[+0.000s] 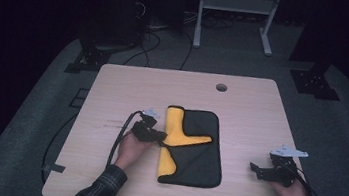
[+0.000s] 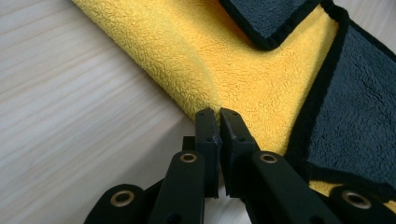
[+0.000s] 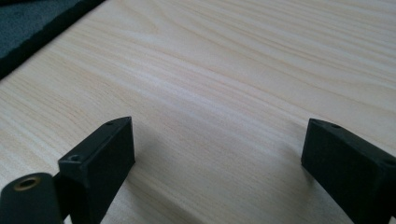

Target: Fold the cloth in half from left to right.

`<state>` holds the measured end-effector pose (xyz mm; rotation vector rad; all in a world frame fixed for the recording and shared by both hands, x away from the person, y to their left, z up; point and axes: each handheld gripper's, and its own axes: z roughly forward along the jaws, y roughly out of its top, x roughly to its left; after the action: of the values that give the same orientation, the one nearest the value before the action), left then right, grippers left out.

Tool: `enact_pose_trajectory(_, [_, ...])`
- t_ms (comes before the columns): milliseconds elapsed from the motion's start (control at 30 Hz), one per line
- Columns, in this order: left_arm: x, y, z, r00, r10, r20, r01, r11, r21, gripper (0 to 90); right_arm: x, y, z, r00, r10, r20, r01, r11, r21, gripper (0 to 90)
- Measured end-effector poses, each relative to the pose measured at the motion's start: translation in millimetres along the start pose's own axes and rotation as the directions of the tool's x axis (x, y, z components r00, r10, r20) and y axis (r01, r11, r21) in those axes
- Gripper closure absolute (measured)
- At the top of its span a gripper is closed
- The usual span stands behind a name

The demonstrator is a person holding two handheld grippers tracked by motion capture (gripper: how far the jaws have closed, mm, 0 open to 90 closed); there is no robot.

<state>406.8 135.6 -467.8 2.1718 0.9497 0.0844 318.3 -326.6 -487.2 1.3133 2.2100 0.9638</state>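
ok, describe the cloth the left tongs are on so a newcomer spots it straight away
On the light wooden table, look at the middle, just right of the left tongs. The microfibre cloth lies there folded: dark grey with black piping, its bright yellow underside turned up along the left edge. It is the table's one colourful item.

Cloth [image 1: 191,148] at table [image 1: 113,85] centre; left gripper [image 1: 161,137] at its left edge, right gripper [image 1: 254,168] well apart

Yellow-and-dark-grey cloth [image 1: 192,145] with black edging, pale wood-grain table [image 1: 113,90], black grippers.
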Motion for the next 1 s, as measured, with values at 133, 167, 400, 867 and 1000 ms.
enact_pose_trajectory(133, [9.1,-5.2,-9.8,0.9994,0.013,-0.032,-0.013,0.9999,0.003,86.2,0.0,0.0,0.0,1.0,0.0,0.0,0.0,1.0,0.0,8.5])
enact_pose_trajectory(167, [12.2,-5.9,-11.1,0.9991,0.01,-0.041,-0.01,0.9999,-0.003,86.2,0.0,0.0,0.0,1.0,0.0,0.0,0.0,1.0,0.0,8.5])
enact_pose_trajectory(400, [18.3,-7.6,-17.0,0.996,0.035,-0.082,-0.035,0.9993,-0.009,76.5,0.9,0.0,0.0,0.9998,-0.014,-0.013,0.014,1.0,0.0,8.5])
enact_pose_trajectory(867, [24.2,-39.6,-67.2,0.9899,0.025,-0.139,-0.035,0.997,-0.07,16.3,5.5,9.5,0.3,0.9993,-0.028,-0.025,0.028,0.999,0.029,12.9])
enact_pose_trajectory(1000, [19.3,-52.7,-74.7,0.9842,0.036,-0.173,-0.045,0.9978,-0.048,7.8,7.1,18.1,2.0,0.9988,-0.025,-0.042,0.026,0.999,0.022,12.9])
